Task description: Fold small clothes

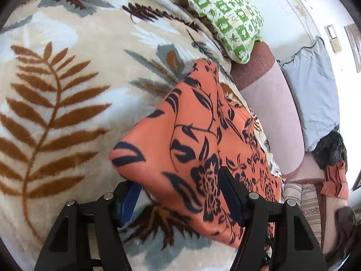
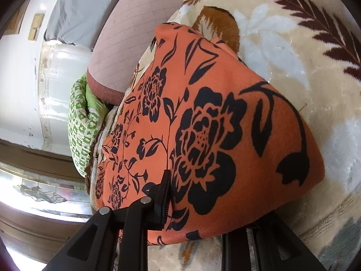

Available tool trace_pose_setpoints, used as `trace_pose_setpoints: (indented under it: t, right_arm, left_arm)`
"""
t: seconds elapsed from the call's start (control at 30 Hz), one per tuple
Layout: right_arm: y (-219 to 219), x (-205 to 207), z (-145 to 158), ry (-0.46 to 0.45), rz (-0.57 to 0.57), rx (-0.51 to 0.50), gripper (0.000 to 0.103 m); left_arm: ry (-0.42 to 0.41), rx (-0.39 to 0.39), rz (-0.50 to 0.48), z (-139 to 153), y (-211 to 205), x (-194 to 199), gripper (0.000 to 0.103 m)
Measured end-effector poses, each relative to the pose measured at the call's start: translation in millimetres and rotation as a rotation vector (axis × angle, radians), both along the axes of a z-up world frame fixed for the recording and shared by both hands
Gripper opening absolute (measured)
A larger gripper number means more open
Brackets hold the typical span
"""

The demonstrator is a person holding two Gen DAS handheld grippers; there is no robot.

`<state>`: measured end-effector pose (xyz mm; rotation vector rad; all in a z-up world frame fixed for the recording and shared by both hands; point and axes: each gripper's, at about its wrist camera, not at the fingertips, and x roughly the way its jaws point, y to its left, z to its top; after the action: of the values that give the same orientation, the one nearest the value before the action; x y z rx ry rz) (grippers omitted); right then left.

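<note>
The orange cloth (image 1: 191, 135) with black flowers lies on the leaf-patterned blanket (image 1: 56, 90), stretched between the two grippers. In the left wrist view the left gripper (image 1: 178, 194) stands open: its fingers are well apart, the blue-padded left finger (image 1: 128, 201) sits under the cloth's lower edge, and the right finger (image 1: 232, 194) lies over the printed surface, so the cloth's near part drapes across the gap without being pinched. In the right wrist view the right gripper (image 2: 191, 205) has its jaws nearly together on the cloth's (image 2: 214, 124) near hem; one finger (image 2: 162, 198) presses on top of the fabric, while the other is hidden beneath it. From there the cloth rises in a rounded fold away from the fingers. A green pillow (image 1: 225, 11) lies beyond the cloth at the blanket's edge.
</note>
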<state>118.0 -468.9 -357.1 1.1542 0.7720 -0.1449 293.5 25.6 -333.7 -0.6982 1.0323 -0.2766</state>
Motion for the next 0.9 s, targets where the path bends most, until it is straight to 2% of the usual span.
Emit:
trace_pose_setpoints:
  t: [0.03,0.1,0.13,0.23,0.43,0.6,0.73,0.9]
  right_arm:
    - [-1,0,0,0.002,0.0,0.008,0.026]
    - [-2,0,-1,0.003,-0.001,0.02,0.027]
    - [-2,0,-1,0.0,0.005,0.011,0.027]
    - [1,-1,2,-0.015,0.009,-0.031,0.024]
    - [26,-1,41,-0.065,0.021,-0.3,0.017]
    - [27,-11,49,-0.079,-0.012,-0.316,0.016]
    - [27,-21,56,-0.074,-0.02,-0.357,0.015]
    - [30,-36,64,-0.065,-0.024,-0.42,0.01]
  left_arm:
    - [-0.018,0.016,0.003,1,-1,0,0.067]
    - [-0.03,0.095,0.006,1,-5,3,0.042]
    - [-0.031,0.115,0.002,-1,-8,6,0.038]
    - [-0.04,0.08,0.016,-4,-3,5,0.031]
    - [-0.11,0.104,-0.004,13,-8,-6,0.026]
    - [-0.116,0.099,-0.022,20,-7,-17,0.025]
    - [-0.118,0.111,-0.031,23,-6,-24,0.02]
    - [-0.146,0.174,-0.07,28,-6,-37,0.017]
